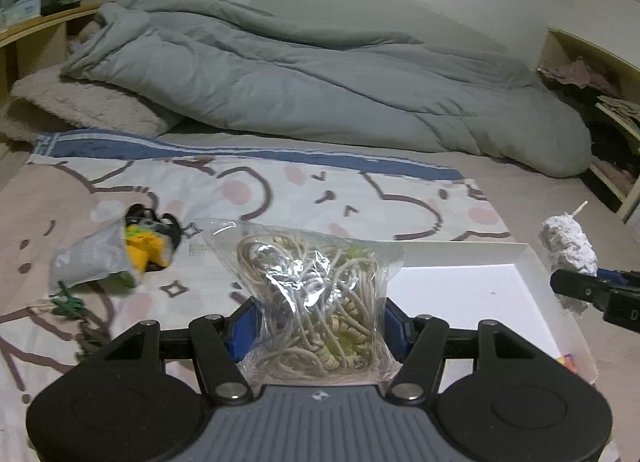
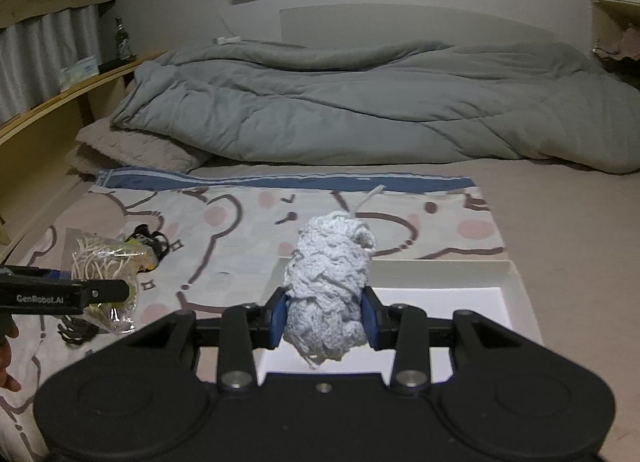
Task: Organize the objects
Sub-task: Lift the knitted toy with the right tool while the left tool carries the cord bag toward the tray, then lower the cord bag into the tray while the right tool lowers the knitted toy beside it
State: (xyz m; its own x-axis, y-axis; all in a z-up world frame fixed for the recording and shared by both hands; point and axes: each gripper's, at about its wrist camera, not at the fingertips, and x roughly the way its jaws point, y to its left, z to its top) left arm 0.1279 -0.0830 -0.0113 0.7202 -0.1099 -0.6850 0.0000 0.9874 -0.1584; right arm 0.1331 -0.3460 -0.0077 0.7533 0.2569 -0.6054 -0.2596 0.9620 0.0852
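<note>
My left gripper (image 1: 318, 328) is shut on a clear plastic bag of beige cord (image 1: 316, 294), held above the patterned cloth beside the white box (image 1: 472, 286). In the right wrist view that same bag of cord (image 2: 102, 274) shows at the left, behind the left gripper's black finger. My right gripper (image 2: 325, 320) is shut on a bundle of white yarn (image 2: 330, 282), over the near left part of the white box (image 2: 448, 294). The yarn bundle (image 1: 568, 250) and the right gripper's finger show at the right edge of the left wrist view.
A grey pouch with yellow and black items (image 1: 120, 250) and green cord (image 1: 68, 304) lie on the patterned cloth (image 1: 280, 190) at the left. A rumpled grey duvet (image 2: 360, 102) and a pillow (image 1: 80, 106) fill the back of the bed. Wooden shelves stand at both sides.
</note>
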